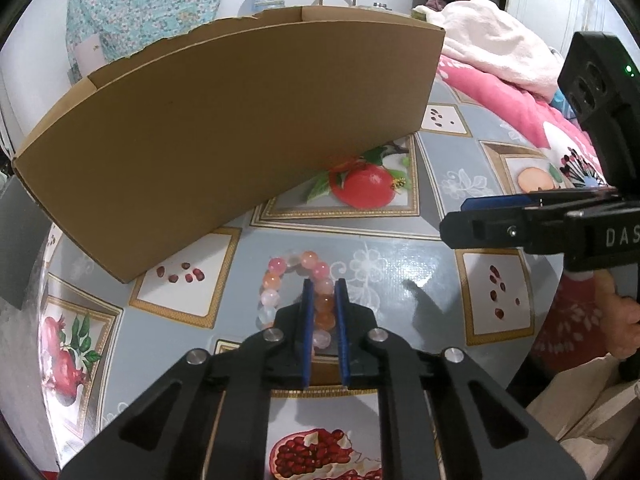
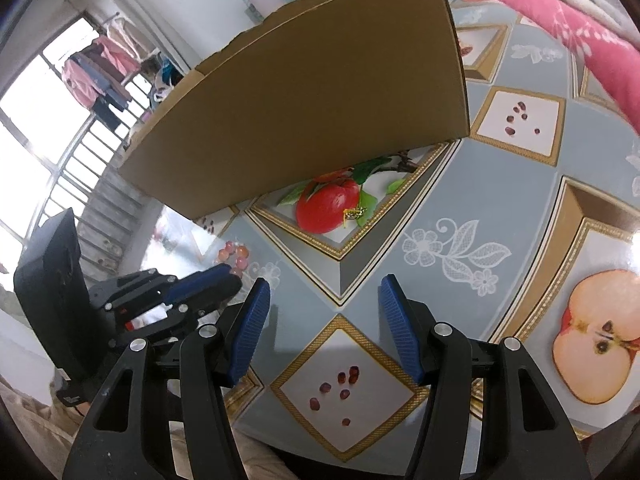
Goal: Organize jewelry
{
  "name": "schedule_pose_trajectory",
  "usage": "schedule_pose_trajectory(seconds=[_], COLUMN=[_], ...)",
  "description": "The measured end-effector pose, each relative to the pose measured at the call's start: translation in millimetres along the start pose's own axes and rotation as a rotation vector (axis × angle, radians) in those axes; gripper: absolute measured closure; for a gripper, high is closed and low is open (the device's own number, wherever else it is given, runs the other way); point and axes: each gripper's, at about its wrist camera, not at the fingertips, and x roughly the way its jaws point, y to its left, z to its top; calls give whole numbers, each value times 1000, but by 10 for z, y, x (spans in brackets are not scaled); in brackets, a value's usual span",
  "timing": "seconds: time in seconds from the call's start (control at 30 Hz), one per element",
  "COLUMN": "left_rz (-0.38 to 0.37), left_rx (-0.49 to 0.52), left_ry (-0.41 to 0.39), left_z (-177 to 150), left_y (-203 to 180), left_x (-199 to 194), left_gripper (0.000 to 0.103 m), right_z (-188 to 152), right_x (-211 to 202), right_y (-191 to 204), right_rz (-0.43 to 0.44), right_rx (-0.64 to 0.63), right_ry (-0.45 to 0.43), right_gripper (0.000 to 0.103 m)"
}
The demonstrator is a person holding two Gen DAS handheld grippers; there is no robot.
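Bracelet (image 1: 298, 294) is pinched by left gripper (image 1: 324, 312)
Beads are clamped for lifting toward the cardboard box (image 1: 224, 128); right gripper (image 2: 324, 324) is held open, empty.

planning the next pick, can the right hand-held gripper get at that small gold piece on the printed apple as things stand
Probably yes. The right hand-held gripper is open and empty, and only bare tablecloth lies between it and the gold piece. The cardboard box stands behind, not over it.

I see a fruit-print tablecloth (image 1: 400, 240) under everything. A pink blanket (image 1: 516, 96) lies bunched along its far right edge, with a white one (image 1: 492, 40) heaped on top. Clothes (image 2: 100, 68) hang by the window (image 2: 36, 120).
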Motion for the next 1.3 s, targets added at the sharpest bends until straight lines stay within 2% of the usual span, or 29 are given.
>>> schedule_pose_trajectory(seconds=[0.07,0.13,0.4,0.7,1.07,1.13,1.17,1.3], left_rz=[1,-5,-14,-14,-12,-12,-11,-11], left_rx=[2,-2,-10,-12,-11,-10,-10,-10], left_ry=[-1,-1,-4,-3,-4,-4,-4,-5], left_z=[-1,0,13,9,7,6,5,6], left_y=[-3,3,9,7,1,1,2,3], left_x=[0,1,16,12,17,16,16,16], left_gripper=[93,93,93,93,93,93,93,93], right_z=[8,23,194,356,358,344,341,330], right_x=[0,-6,99,314,476,494,503,454], right_y=[41,69,107,246,341,359,368,326], right_rz=[-44,-66,-99,-149,-194,-223,-234,-182], right_rx=[-29,-41,-74,-142,-179,-203,-208,-162], right_ry=[-10,-24,-62,-73,-56,-58,-59,-61], right_gripper=[48,54,73,84,89,95,102,103])
